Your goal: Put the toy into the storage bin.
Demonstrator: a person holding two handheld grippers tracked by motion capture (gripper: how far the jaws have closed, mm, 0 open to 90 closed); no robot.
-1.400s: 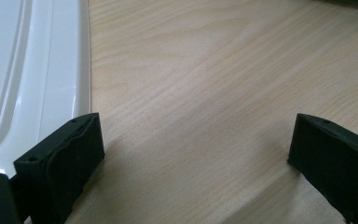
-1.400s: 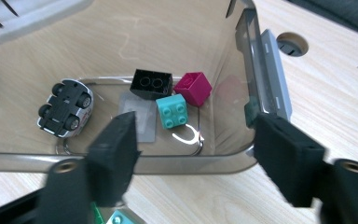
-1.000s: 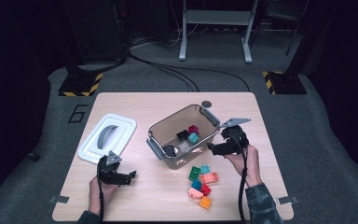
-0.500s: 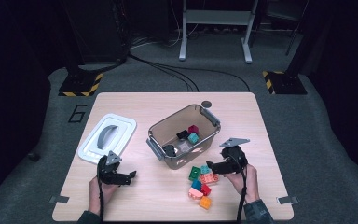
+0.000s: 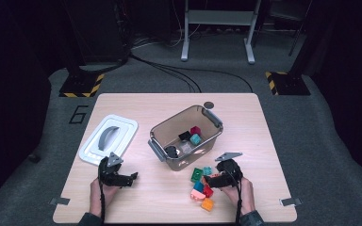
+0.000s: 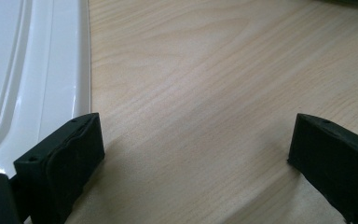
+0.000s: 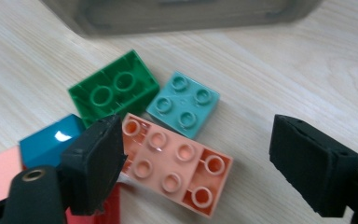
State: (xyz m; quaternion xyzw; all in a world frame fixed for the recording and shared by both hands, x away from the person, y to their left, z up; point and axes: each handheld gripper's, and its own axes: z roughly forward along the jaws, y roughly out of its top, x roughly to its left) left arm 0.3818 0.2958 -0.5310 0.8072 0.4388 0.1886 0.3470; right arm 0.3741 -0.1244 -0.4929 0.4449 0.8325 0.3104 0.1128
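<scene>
My right gripper [image 5: 207,179] [image 7: 205,161] hangs low over a pile of toy bricks at the table's front right. It is open, and its jaws have just been closing a little. A salmon brick [image 7: 177,170] lies on the table between them, untouched by the right pad and close to the left one. Beside it are a green brick [image 7: 114,91] [image 5: 196,174], a teal brick [image 7: 184,105] and a blue brick [image 7: 46,142]. My left gripper [image 5: 131,178] [image 6: 193,154] rests open at the front left, with bare wood between its jaws.
A translucent grey bin [image 5: 179,117] stands mid-table, holding several bricks. Its white lid [image 5: 127,129] [image 6: 37,70] lies at the left, just beyond my left gripper. An orange brick [image 5: 207,204] sits nearest the front edge. A small dark disc [image 5: 209,105] lies behind the bin.
My right gripper has come down from beside the bin's right end toward the front, and now hangs over the brick pile. The left gripper has stayed put.
</scene>
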